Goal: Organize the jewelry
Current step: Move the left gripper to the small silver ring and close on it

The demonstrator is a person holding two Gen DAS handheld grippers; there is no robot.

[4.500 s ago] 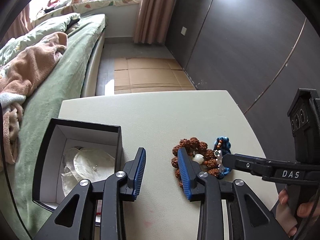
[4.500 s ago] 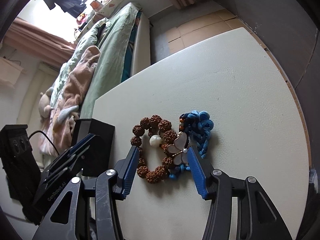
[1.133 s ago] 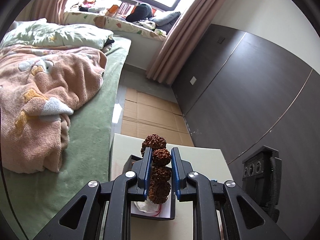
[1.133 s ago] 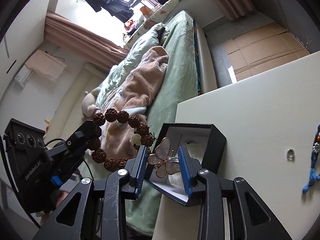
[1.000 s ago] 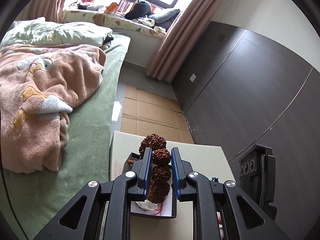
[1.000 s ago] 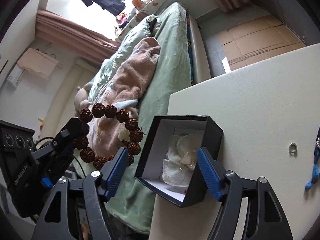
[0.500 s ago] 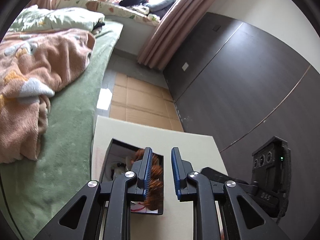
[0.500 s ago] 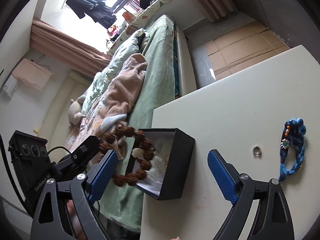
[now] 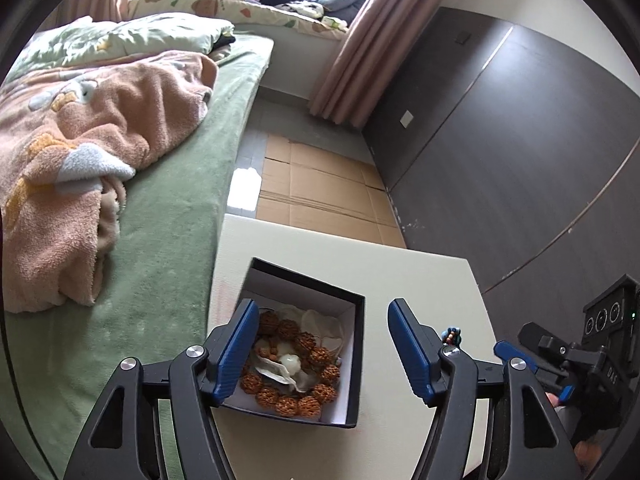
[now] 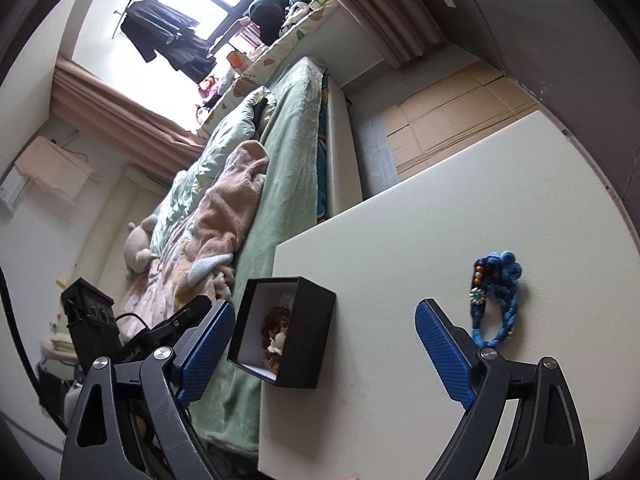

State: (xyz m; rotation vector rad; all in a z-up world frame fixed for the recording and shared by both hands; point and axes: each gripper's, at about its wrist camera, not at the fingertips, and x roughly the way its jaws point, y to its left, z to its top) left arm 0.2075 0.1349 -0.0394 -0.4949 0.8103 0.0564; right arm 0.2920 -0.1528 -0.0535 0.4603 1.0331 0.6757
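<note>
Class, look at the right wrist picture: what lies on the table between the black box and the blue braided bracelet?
Nothing: between the black box and the blue braided bracelet the right wrist view shows only bare table. The right gripper frames that stretch, jaws open.

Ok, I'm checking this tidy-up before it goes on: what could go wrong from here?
The black box sits at the table edge beside the bed, so a nudge from the opening left tongs might tip it off. The blue braided bracelet lies flat on the table; the open right tongs may pinch only a strand and drop it. The brown bead bracelet fills much of the box, leaving little room.
</note>
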